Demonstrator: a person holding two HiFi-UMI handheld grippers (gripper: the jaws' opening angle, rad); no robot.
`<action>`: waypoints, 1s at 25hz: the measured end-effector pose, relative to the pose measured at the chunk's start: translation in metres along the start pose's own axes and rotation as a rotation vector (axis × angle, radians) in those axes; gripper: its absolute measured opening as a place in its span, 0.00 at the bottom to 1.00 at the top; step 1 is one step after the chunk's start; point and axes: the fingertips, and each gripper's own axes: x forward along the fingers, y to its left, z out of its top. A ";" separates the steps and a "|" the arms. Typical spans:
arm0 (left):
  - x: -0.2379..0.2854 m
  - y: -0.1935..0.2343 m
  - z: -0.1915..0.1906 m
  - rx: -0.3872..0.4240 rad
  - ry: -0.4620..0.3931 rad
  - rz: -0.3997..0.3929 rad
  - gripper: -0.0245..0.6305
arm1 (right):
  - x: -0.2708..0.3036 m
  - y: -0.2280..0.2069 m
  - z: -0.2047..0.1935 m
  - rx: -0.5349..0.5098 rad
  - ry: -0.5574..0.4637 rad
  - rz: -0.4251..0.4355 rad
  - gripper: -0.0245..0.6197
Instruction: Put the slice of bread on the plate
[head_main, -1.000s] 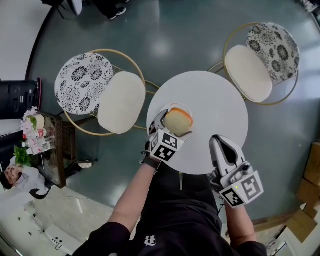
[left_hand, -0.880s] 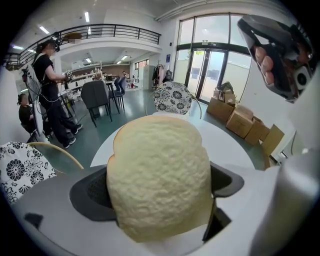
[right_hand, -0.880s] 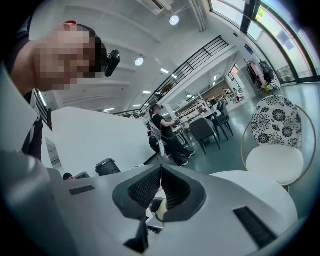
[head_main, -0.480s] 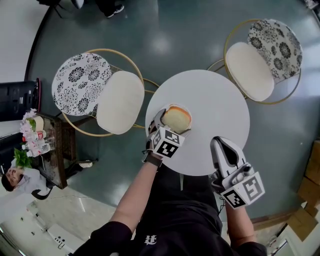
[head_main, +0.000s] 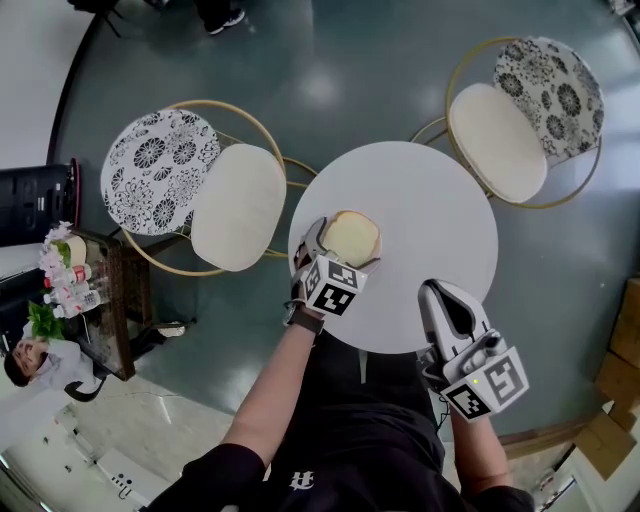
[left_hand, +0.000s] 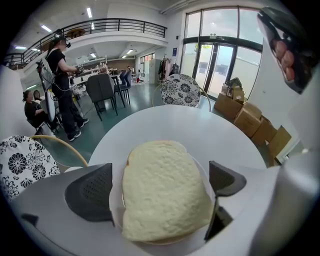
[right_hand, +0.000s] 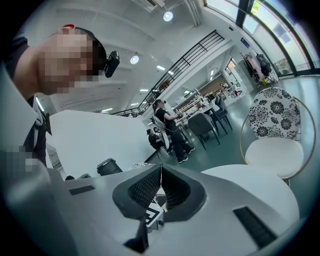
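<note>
- Since a sec ago the left tool (left_hand: 159, 187) has sunk a little toward the round white desk (head_main: 430, 210). The pale, soft slice of bread (head_main: 350, 238), tilted up then, now lies flat.
- The slice of bread sits on the small white plate (left_hand: 204, 176), on the desk's left part near its edge. Only a thin bit of rim shows beside the crust; the bread covers nearly all of the plate.
- Left tool: jaws are opening, about as wide as they go. The bread is btw them, but the dark ribbed pads (left_hand: 92, 192) stand clear w/ a gap on each side, so nothing is gripped.
- Right tool (right_hand: 160, 186): jaws closed together, empty, held by the desk's near-right edge, well apart from the plate.
- Step in hand, as I read it: the release. The bread looks delivered, so the task is prob. all but done.
- Next move needs the left tool drawn back & up w/ the jaws kept wide, so no pad drags the crust or nudges the plate. The bread is light and soft, and a snag could pull it off the rim.
</note>
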 end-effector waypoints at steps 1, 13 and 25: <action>-0.001 0.001 0.001 -0.002 -0.002 0.000 0.94 | 0.001 0.000 0.000 0.000 0.002 0.000 0.05; -0.083 -0.001 0.062 -0.091 -0.170 -0.031 0.93 | -0.003 0.030 0.030 -0.027 0.028 0.010 0.05; -0.258 -0.047 0.176 -0.057 -0.473 -0.089 0.75 | -0.026 0.096 0.109 -0.171 0.005 0.057 0.05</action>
